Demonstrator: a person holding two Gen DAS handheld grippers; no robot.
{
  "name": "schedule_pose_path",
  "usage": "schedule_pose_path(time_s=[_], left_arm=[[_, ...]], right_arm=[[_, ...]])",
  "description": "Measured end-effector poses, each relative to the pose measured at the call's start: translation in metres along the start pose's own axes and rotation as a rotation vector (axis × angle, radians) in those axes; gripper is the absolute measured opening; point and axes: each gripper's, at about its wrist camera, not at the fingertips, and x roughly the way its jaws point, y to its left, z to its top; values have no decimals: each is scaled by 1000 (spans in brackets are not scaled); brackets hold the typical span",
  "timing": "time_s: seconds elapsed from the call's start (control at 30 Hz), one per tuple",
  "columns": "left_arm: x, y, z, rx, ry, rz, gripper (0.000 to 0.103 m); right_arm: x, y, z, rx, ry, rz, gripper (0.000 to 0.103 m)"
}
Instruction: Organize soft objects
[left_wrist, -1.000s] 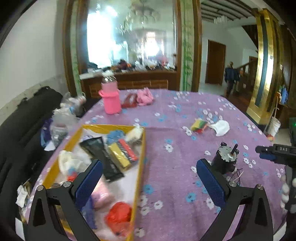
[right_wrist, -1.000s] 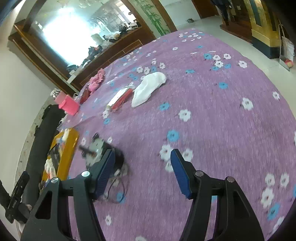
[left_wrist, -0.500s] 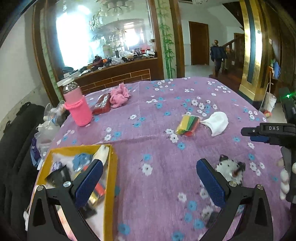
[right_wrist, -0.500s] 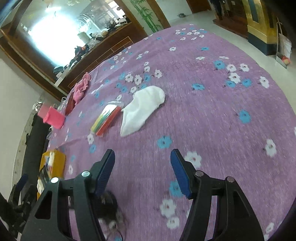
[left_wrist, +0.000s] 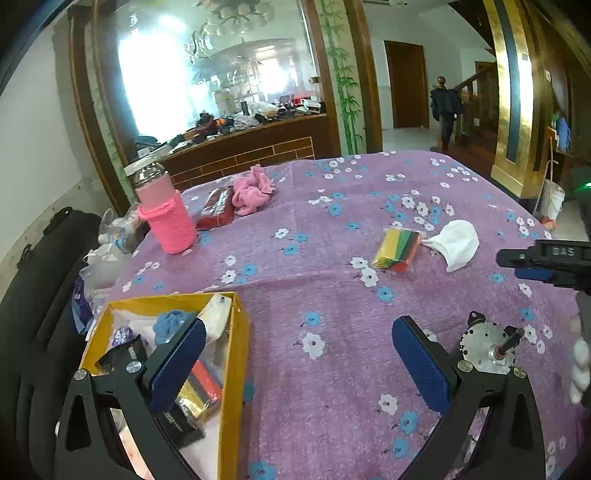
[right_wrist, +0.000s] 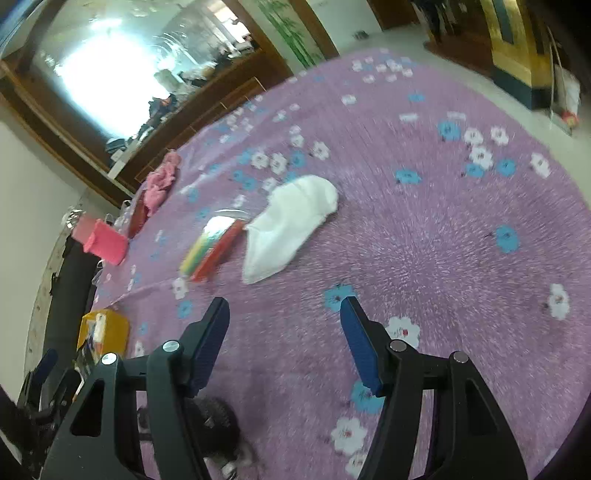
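A white sock (right_wrist: 291, 225) lies on the purple flowered tablecloth, ahead of my right gripper (right_wrist: 286, 343), which is open and empty above the cloth. The sock also shows in the left wrist view (left_wrist: 456, 247). A rainbow-striped packet (left_wrist: 397, 249) lies just left of it. A pink cloth (left_wrist: 251, 192) lies far back. A yellow box (left_wrist: 232, 369) at the near left holds several small items. My left gripper (left_wrist: 295, 365) is open and empty, its left finger over the box.
A pink-sleeved bottle (left_wrist: 166, 214) stands at the back left beside a dark red packet (left_wrist: 216, 208). A small metal motor (left_wrist: 487, 347) sits near my right finger in the left wrist view. A black bag (left_wrist: 33, 295) lies left of the table.
My left gripper has lifted and swung right, away from over the box. My right gripper has moved forward past the motor toward the white sock.
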Motion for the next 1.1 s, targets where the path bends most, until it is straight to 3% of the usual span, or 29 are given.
schedule_pose_path(time_s=[0.13, 0.23, 0.33, 0.5, 0.77, 1.1], left_arm=[[-19, 6, -10, -28, -57, 31, 102], [-51, 16, -23, -84, -169, 82, 103], [-81, 28, -40, -138, -253, 56, 103], [-81, 52, -65, -238, -150, 58, 103], [-105, 100, -93, -399, -119, 220, 103], [-110, 138, -113, -497, -104, 237, 103]], right_arm=[[-25, 17, -13, -56, -46, 12, 61], [-46, 36, -30, -119, -81, 22, 61], [-59, 56, -49, -193, -102, 31, 62], [-57, 107, -95, -375, -66, 53, 68], [-21, 173, -162, -577, 83, 95, 68], [4, 224, -216, -733, 171, 82, 68]])
